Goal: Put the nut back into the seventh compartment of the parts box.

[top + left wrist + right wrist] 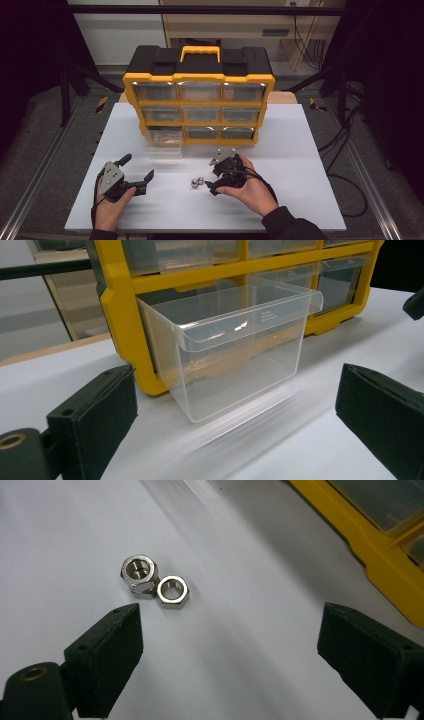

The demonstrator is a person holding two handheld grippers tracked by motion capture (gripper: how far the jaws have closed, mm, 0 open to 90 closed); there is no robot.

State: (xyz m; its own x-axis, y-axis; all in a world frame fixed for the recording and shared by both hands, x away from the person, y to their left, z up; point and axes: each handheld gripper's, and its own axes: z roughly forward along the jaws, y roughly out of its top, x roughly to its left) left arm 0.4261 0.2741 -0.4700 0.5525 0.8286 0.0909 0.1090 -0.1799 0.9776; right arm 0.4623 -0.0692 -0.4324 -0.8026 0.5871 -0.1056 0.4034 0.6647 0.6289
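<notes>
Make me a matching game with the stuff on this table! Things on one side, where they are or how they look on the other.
Things:
1. clear drawer
2. two steel nuts
3. carry handle
4. left gripper

Descriptions:
A. yellow, on top of the organizer
B. pulled out at the bottom left of the cabinet
C. open, holding nothing
D. touching each other on the white table

Pairs: 1-B, 2-D, 3-A, 4-C

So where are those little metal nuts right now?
The two nuts lie touching on the white table, between the left gripper and the right gripper, in front of the yellow organizer.
</notes>
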